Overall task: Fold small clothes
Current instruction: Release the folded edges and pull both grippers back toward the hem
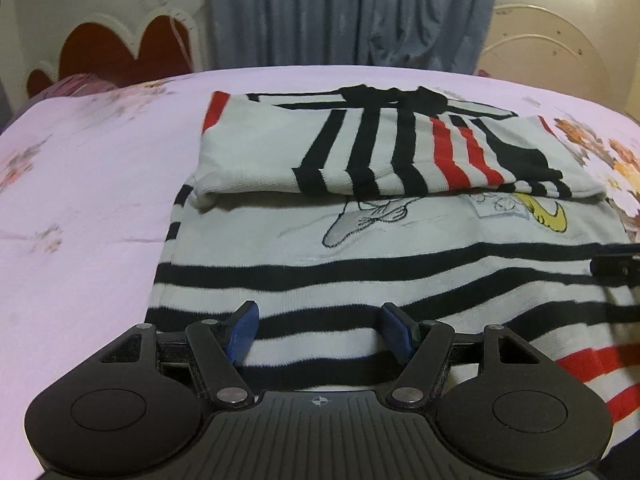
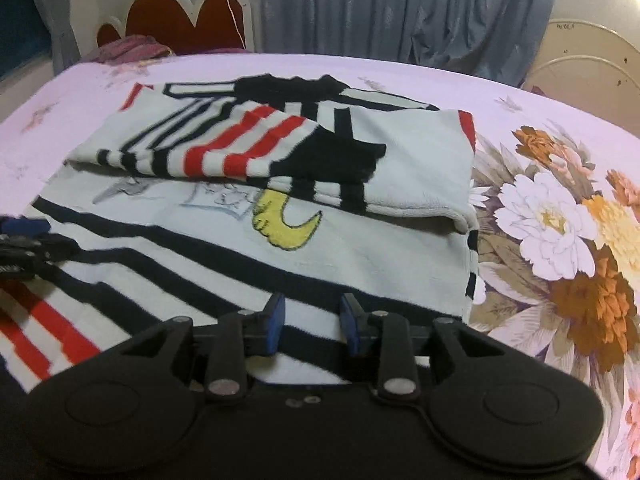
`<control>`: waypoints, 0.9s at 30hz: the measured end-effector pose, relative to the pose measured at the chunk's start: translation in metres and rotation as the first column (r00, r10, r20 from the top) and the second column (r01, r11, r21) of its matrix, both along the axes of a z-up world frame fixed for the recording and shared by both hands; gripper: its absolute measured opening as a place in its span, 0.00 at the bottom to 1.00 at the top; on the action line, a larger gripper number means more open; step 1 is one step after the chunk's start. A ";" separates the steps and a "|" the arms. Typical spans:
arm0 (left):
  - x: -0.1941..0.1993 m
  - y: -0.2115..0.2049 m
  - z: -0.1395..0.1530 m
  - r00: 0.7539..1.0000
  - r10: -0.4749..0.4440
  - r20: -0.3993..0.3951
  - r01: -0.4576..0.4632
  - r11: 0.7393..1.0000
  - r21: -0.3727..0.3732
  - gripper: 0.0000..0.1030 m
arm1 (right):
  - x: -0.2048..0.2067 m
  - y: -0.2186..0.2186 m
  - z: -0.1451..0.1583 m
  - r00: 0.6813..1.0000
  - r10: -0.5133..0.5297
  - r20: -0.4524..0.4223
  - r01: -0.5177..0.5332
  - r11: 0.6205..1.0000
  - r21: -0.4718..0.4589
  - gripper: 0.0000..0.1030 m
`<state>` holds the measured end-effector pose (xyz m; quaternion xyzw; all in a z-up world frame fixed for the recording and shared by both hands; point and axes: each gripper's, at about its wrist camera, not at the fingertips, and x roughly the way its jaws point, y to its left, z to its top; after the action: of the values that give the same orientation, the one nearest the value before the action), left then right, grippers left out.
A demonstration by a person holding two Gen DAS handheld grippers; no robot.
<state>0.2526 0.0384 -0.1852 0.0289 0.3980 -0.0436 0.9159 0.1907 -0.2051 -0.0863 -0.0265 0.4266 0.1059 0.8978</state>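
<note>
A white sweater with black and red stripes and a cartoon print lies flat on the bed, its far part folded over toward me. It also shows in the right wrist view. My left gripper is open, low over the sweater's near left hem, the cloth between its blue pads. My right gripper is open, narrower, over the near right hem, with striped cloth between its pads. Each gripper's tip shows at the edge of the other's view: the right gripper in the left wrist view, the left gripper in the right wrist view.
The bed has a pale pink sheet with a big flower print on the right. Behind it stand a red and white headboard, a blue curtain and a purple cloth.
</note>
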 end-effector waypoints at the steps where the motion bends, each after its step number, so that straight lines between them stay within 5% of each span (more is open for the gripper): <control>1: -0.001 -0.002 0.002 1.000 0.004 -0.004 -0.005 1.000 -0.012 0.64 | -0.002 0.004 0.004 1.000 0.014 0.006 -0.014 1.000 0.019 0.32; 13: -0.035 -0.034 0.001 0.992 -0.117 -0.042 0.116 0.993 -0.016 0.64 | -0.032 0.058 0.008 0.993 0.118 -0.010 -0.117 0.990 0.081 0.34; 27: -0.098 0.027 0.007 0.984 -0.176 -0.013 0.176 0.984 -0.026 0.64 | -0.109 0.025 0.005 0.992 -0.118 -0.046 0.117 0.993 -0.022 0.37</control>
<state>0.1546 0.0652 -0.1782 0.0522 0.4005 -0.1297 0.9056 0.0820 -0.1800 -0.0816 -0.0074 0.4497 0.0494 0.8918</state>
